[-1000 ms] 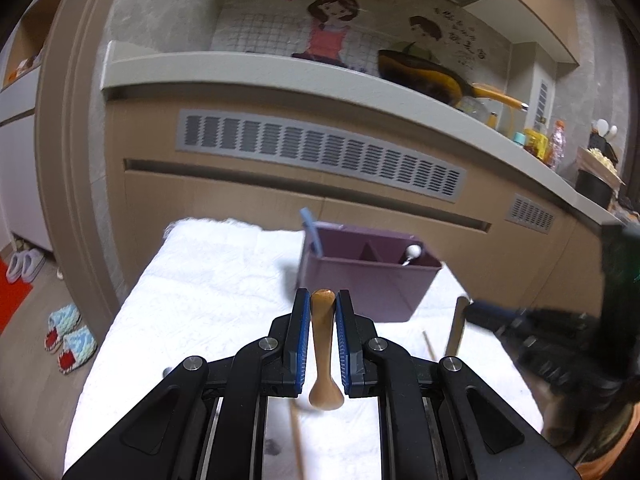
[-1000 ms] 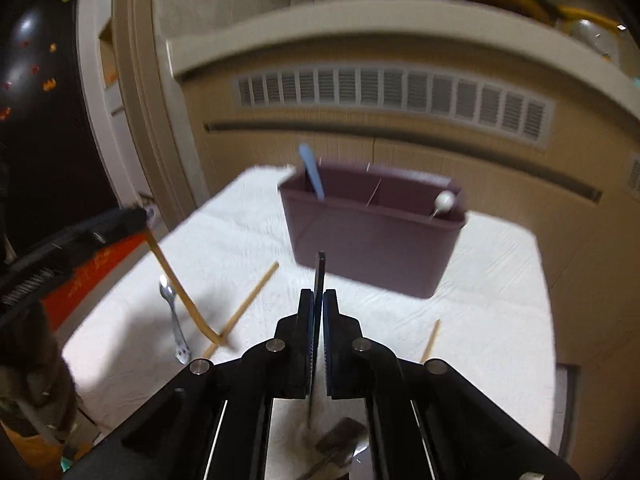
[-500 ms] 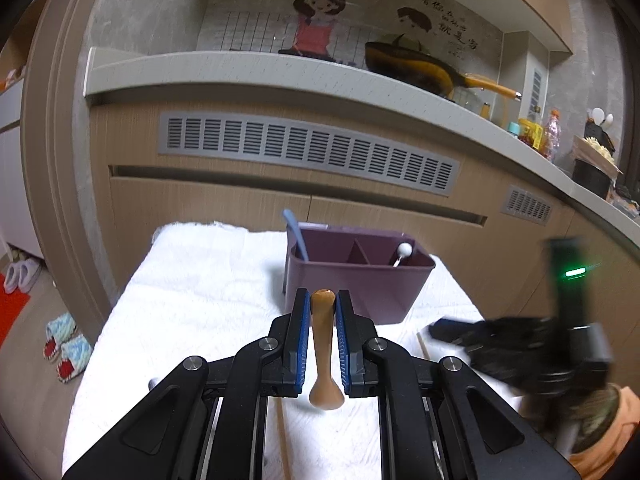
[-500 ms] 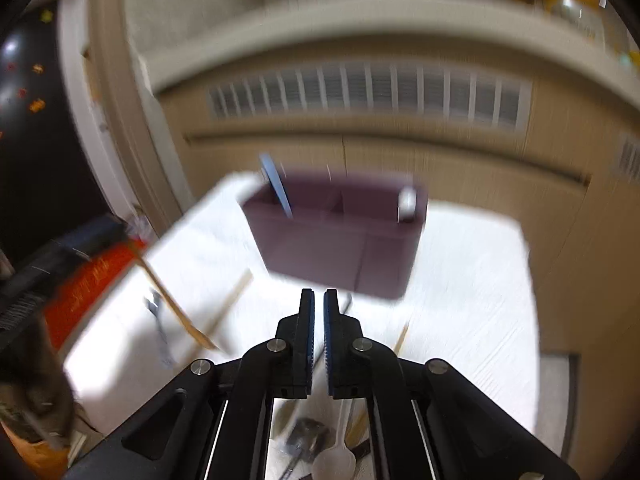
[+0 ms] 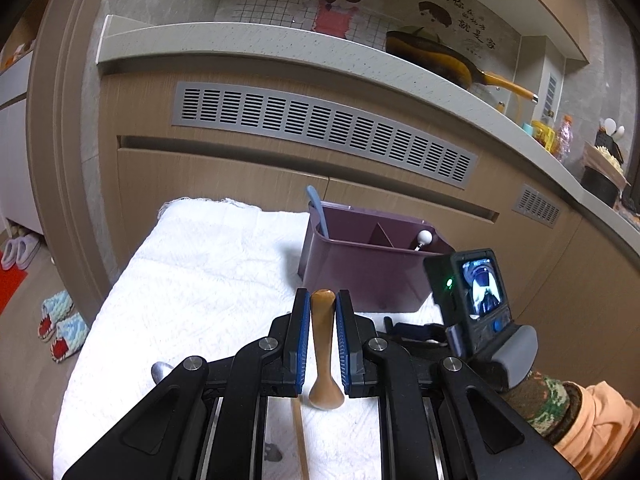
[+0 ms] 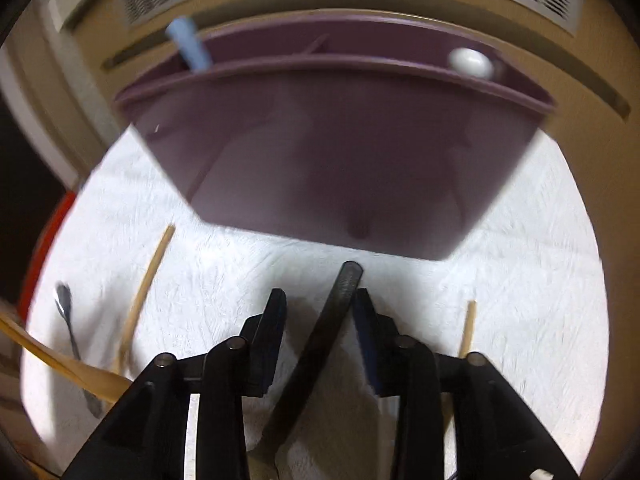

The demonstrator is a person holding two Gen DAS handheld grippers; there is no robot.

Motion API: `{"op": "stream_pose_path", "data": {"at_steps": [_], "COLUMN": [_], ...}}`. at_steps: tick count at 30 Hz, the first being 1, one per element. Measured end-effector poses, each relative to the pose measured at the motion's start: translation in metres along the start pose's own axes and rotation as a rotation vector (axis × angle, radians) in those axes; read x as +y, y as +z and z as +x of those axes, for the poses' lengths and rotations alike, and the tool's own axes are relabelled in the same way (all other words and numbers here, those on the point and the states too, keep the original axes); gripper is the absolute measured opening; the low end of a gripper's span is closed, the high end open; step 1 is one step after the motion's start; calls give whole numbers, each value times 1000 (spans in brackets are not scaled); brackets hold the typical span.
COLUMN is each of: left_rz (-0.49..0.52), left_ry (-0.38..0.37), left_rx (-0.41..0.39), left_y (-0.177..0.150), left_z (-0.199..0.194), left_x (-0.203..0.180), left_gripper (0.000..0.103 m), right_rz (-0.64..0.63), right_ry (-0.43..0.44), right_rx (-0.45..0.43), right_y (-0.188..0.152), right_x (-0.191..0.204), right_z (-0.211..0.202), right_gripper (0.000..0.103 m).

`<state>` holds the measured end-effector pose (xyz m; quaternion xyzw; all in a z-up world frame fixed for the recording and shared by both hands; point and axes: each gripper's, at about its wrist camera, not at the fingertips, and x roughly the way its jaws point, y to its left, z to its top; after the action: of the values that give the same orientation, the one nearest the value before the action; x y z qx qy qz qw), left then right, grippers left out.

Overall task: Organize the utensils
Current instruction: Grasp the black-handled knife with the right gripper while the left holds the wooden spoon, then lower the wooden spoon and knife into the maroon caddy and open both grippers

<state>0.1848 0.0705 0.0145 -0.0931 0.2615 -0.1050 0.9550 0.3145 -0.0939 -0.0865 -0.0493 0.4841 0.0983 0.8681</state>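
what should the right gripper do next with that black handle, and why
Probably close. The right gripper, whose jaws have just been opening, stands open with the black utensil handle lying slantwise between its pads on the white towel, just short of the purple caddy.

Home kitchen: counter [image 5: 280, 46] w/ frying pan [image 5: 430, 58], cabinets.

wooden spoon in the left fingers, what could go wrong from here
1. The wooden spoon sits upright in the left gripper, short of the purple caddy; it may catch the near wall.
2. The right gripper has just been opening around a dark handle, which could slide or fall away.
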Motion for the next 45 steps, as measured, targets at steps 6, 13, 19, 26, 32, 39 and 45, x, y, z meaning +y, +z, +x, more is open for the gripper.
{"op": "stream_pose_path", "data": {"at_steps": [6, 13, 19, 26, 32, 39, 45], "left_rz": [5, 20, 39, 120, 189, 270, 256], "left_ry": [9, -1, -7, -67, -102, -73, -71], "left_rx": [-14, -5, -15, -81, -205, -308, -248], "left_y": [2, 2, 8, 55, 120, 159, 166], "left_z": [-6, -6, -7, -17, -29, -14, 38], "left_x": [0, -7, -20, -45, -61, -76, -68], "left_gripper": [13, 13, 13, 13, 13, 13, 13], "right_rz": [-78, -31, -9, -7, -15, -53, -73], "right_ry": [47, 136, 180, 218, 161, 10, -25], "right_rx": [-27, -124, -273, -546, -817, -1036, -1050], "right_y": [-16, -45, -50, -19, 22, 66, 91], "right_x": [-5, -39, -52, -55, -61, -48, -45], "right_z": [-17, -72, -130, -190, -233, -248, -218], "right_gripper": [11, 11, 11, 11, 11, 11, 9]}}
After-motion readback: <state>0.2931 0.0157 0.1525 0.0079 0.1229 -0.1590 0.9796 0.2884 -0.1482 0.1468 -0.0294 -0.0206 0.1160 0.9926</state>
